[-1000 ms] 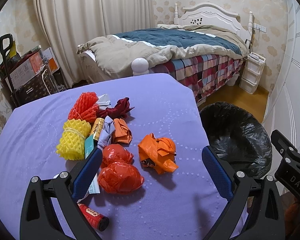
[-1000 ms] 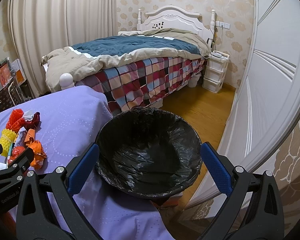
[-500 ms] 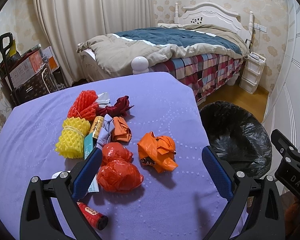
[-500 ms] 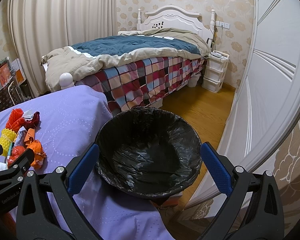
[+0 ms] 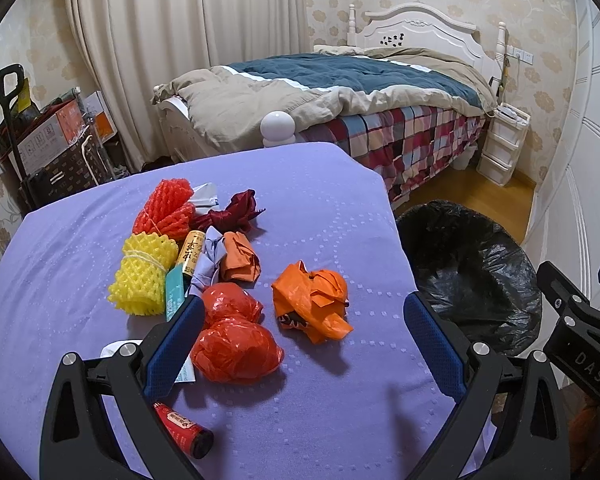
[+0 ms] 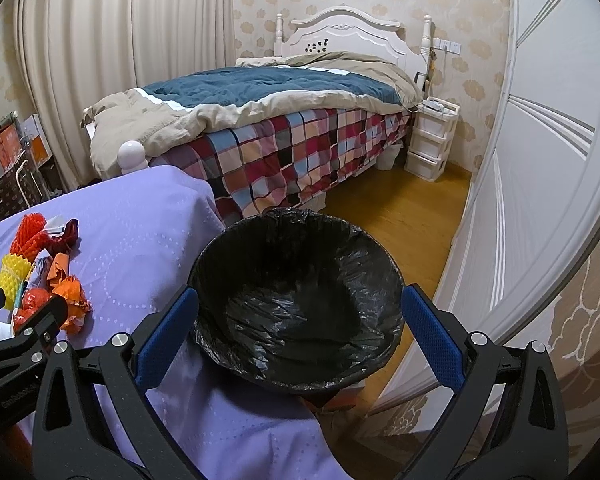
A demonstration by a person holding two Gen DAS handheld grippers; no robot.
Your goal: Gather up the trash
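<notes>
Several pieces of trash lie on the purple table (image 5: 320, 200): a crumpled orange bag (image 5: 310, 300), two red plastic wads (image 5: 236, 350), a yellow foam net (image 5: 142, 274), a red foam net (image 5: 164, 210), a dark red wrapper (image 5: 236, 214) and a small red tube (image 5: 182, 428). My left gripper (image 5: 300, 320) hovers open above the orange bag and red wads, holding nothing. A bin with a black liner (image 6: 296, 304) stands off the table's right edge. My right gripper (image 6: 300, 312) hangs open over the bin, empty.
A bed (image 5: 340, 92) with a plaid cover stands beyond the table. White plastic drawers (image 6: 432, 144) sit by the headboard. Boxes and a cart (image 5: 40, 140) stand at the left wall. A white wardrobe door (image 6: 532, 184) rises right of the bin.
The left gripper's view has shifted slightly, with the trash pile sitting a touch higher in frame. The right gripper has stayed over the bin.
</notes>
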